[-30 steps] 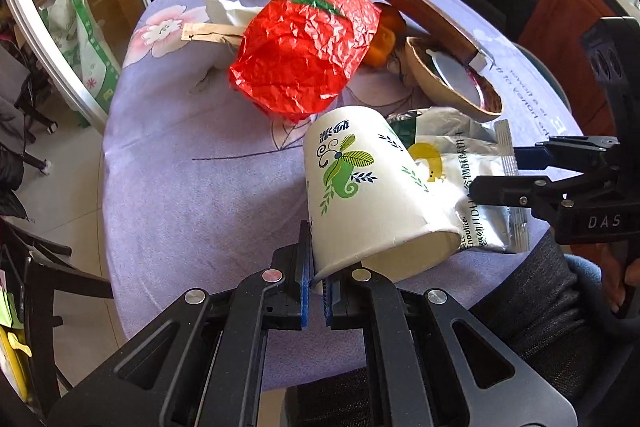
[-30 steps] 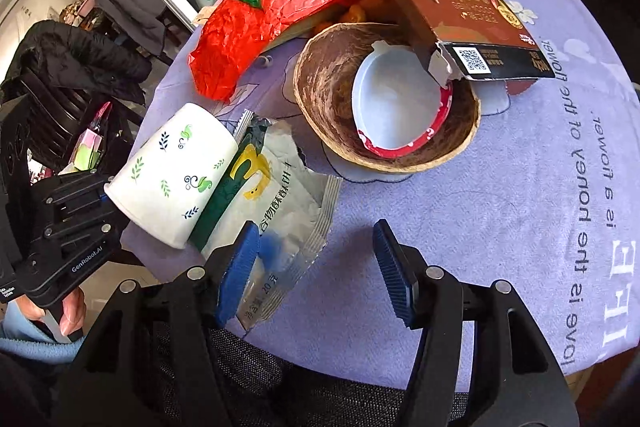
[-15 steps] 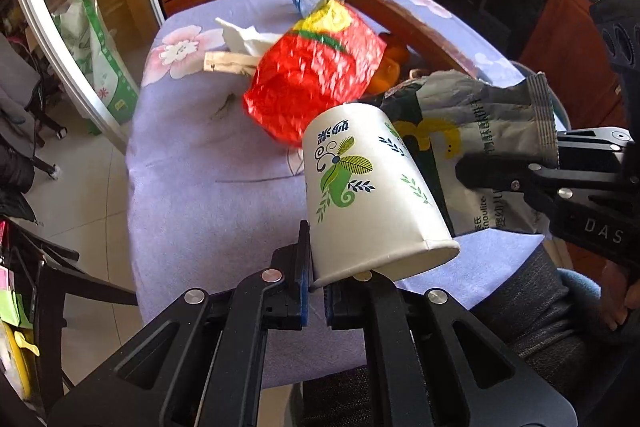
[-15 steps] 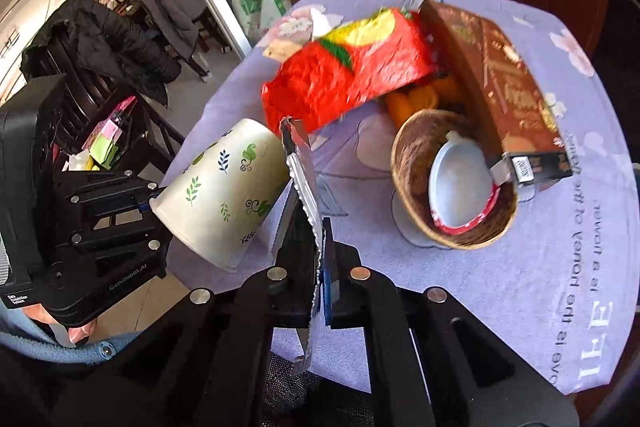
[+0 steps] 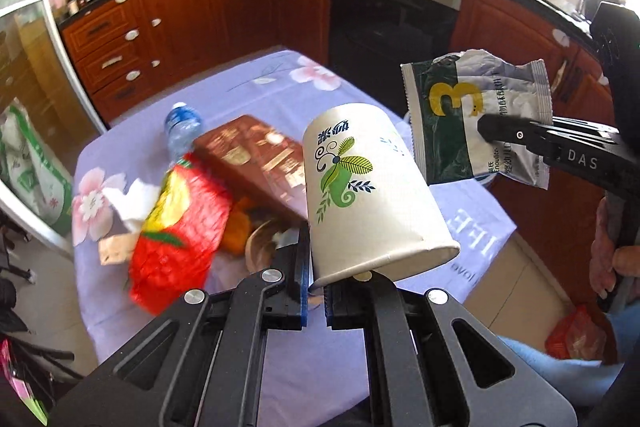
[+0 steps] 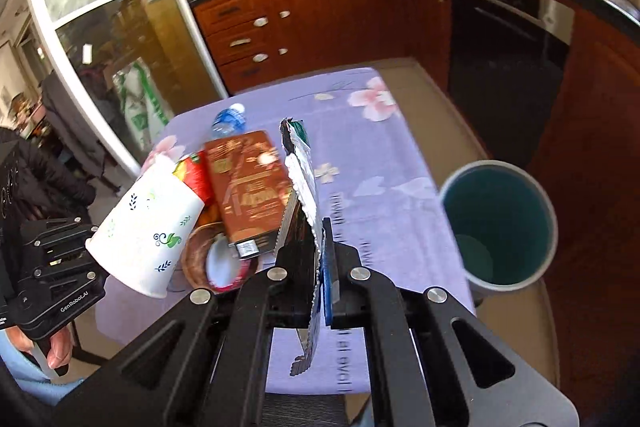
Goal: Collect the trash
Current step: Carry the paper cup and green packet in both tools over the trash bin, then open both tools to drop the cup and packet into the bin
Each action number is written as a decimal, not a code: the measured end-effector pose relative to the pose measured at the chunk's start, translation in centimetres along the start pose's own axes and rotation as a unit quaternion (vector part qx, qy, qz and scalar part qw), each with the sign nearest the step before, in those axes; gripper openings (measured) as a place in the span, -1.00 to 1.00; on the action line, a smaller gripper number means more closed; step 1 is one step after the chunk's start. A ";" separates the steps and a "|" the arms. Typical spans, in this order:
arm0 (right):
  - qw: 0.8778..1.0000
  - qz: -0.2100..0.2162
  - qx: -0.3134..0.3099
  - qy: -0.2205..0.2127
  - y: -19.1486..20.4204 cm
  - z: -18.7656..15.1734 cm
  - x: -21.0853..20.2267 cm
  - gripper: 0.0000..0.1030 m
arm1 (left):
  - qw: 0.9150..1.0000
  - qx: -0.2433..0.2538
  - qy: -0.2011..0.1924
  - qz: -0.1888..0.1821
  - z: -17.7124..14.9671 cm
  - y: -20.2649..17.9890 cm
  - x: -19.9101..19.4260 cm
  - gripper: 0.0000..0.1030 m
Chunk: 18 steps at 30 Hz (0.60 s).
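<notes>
The left gripper [image 5: 316, 291] was clamped on the rim of a white paper cup [image 5: 368, 195] with leaf print, held tilted above the table [image 5: 280, 95]; the right gripper [image 6: 320, 263] was pinched flat on a silver-and-green foil packet [image 6: 302, 179], held edge-up and clear of the lilac flowered cloth; on the table lay a red crinkled bag [image 5: 176, 227], a brown carton [image 6: 248, 187], a blue-capped bottle [image 5: 182, 127] and a brown bowl [image 6: 200, 255]; a teal-lined bin [image 6: 498, 223] stood just beside the table's right edge.
</notes>
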State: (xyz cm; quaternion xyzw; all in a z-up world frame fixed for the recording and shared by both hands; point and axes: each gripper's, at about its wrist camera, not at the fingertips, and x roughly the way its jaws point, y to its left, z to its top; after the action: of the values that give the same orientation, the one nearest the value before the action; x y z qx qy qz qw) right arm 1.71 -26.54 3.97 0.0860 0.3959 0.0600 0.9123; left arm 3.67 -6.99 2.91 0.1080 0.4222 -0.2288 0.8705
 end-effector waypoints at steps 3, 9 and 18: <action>0.998 -0.044 0.035 -0.014 -4.9 0.4 -0.6 -0.93 | 0.999 0.015 0.011 -0.039 3.4 -3.5 3.0 -0.88; 0.990 -0.096 0.107 -0.012 -14.2 0.2 0.5 -0.93 | 0.994 0.070 0.041 -0.079 8.5 -11.4 9.9 -0.88; 0.977 -0.121 0.165 0.057 -22.6 -1.5 6.0 -0.91 | 0.981 0.111 0.114 -0.109 11.6 -18.8 21.1 -0.87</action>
State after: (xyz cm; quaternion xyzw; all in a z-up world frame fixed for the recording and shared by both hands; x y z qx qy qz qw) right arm 5.61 -47.41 -5.95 0.1832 0.4595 -0.1124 0.8618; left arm 13.75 -34.32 -6.40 0.1831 0.4995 -0.3538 0.7693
